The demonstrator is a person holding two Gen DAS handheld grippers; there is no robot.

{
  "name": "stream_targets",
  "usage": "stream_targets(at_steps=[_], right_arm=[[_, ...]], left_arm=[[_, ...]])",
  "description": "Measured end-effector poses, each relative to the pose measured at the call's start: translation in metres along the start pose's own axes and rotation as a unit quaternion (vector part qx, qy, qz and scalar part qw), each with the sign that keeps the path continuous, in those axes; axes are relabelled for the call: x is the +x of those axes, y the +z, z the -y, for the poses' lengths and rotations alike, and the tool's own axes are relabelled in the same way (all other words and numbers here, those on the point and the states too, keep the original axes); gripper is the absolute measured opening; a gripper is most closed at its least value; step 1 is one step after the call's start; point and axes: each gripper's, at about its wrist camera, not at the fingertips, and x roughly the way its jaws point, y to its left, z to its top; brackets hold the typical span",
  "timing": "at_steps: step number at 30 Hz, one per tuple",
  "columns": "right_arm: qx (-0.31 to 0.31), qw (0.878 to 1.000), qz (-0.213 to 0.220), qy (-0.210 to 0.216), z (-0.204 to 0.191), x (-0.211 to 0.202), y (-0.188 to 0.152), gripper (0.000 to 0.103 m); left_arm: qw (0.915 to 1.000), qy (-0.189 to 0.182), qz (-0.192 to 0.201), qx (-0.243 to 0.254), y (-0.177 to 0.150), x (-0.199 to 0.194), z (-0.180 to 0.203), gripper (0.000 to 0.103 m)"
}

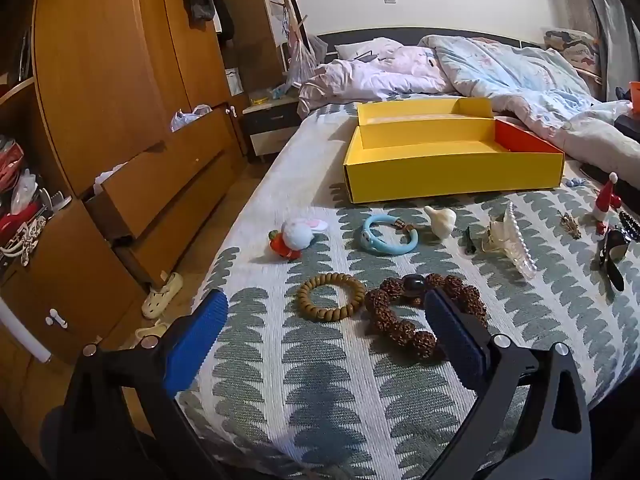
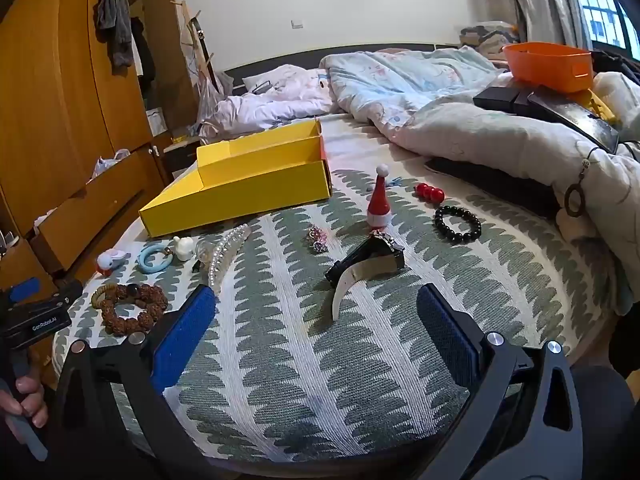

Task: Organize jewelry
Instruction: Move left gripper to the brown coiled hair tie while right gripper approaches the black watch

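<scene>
Two hand-held grippers hang over the near edge of a bed (image 1: 320, 380) spread with a grey-and-white patterned cover, where a scatter of jewelry lies short of an empty yellow box (image 1: 452, 160). The left gripper (image 1: 324, 312) has its jaws spread wide and holds nothing; between its blue pads, on the cover near the near edge, lie a tan bead bracelet (image 1: 331, 297) and a knobbly brown one (image 1: 404, 316), touching side by side (the right pad hides part of the brown one). Further in, a row runs across the cover: a rabbit charm (image 1: 298, 234) toward the left edge, a blue ring (image 1: 388, 235), a cream garlic-shaped piece (image 1: 440, 220) and a pearl hair claw (image 1: 510, 240). The right gripper (image 2: 316, 312) is likewise wide open and empty, its pads framing bare cover just short of a watch (image 2: 368, 260) with a pale strap. Beyond the watch stand a small Santa hat (image 2: 379, 200), red beads (image 2: 429, 193), a black bead bracelet (image 2: 458, 224) and a small sparkly brooch (image 2: 318, 238). The box sits farther up, toward the left edge, before rumpled quilts (image 2: 420, 92). A hand (image 2: 24, 404) grips the left tool's handle at the frame's lower left.
</scene>
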Motion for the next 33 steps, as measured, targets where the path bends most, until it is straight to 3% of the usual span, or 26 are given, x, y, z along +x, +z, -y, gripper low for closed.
stream_targets(at_steps=[6,11,17,24,33], right_arm=[[-0.007,1.000,-0.002,-0.005,-0.002,0.001,0.000,0.100],[-0.010,1.000,-0.007,0.000,-0.003,0.000,-0.002,0.100],[-0.007,0.999,-0.024,0.029,0.006,0.002,0.006,0.100],[-0.085,0.996,0.010,0.036,0.003,-0.023,0.022,0.100],[-0.155,0.985,-0.023,0.074,-0.015,-0.012,0.015,0.100]], left_arm=[[1.0000,0.000,0.002,-0.001,-0.001,0.000,0.000,0.098],[0.9998,-0.010,-0.018,-0.003,-0.004,0.002,0.000,0.098],[0.9991,-0.018,-0.038,0.004,-0.006,0.007,-0.003,0.098],[0.9978,-0.037,-0.052,-0.020,-0.010,0.008,-0.020,0.098],[0.9959,-0.034,-0.076,-0.034,-0.013,0.027,-0.038,0.098]])
